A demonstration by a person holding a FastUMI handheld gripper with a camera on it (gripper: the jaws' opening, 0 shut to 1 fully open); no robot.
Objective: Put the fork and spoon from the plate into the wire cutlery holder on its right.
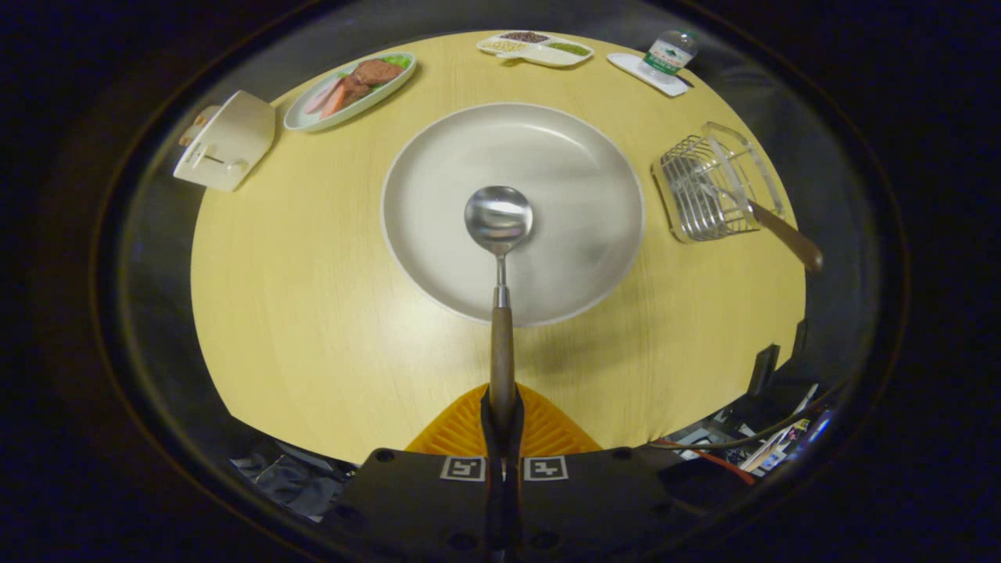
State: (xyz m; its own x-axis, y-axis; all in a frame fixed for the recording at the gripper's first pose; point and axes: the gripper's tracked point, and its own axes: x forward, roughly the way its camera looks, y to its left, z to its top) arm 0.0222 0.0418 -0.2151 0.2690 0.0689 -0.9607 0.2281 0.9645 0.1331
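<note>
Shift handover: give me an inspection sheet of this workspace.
Surface: round pale wooden table.
Job's things: wooden-handled steel spoon held above large white round plate; wooden-handled utensil, head hidden, already in wire cutlery holder.
Clutter: white toaster, oval dish of food, divided snack tray, water bottle.
Gripper: fingers shut on spoon handle.
Cables: some past table's edge.
Surroundings: dark.

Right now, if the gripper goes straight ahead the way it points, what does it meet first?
The gripper, shut on the spoon, points over the plate. The spoon's bowl leads and would probably reach the plate first; height above it is unclear.
</note>
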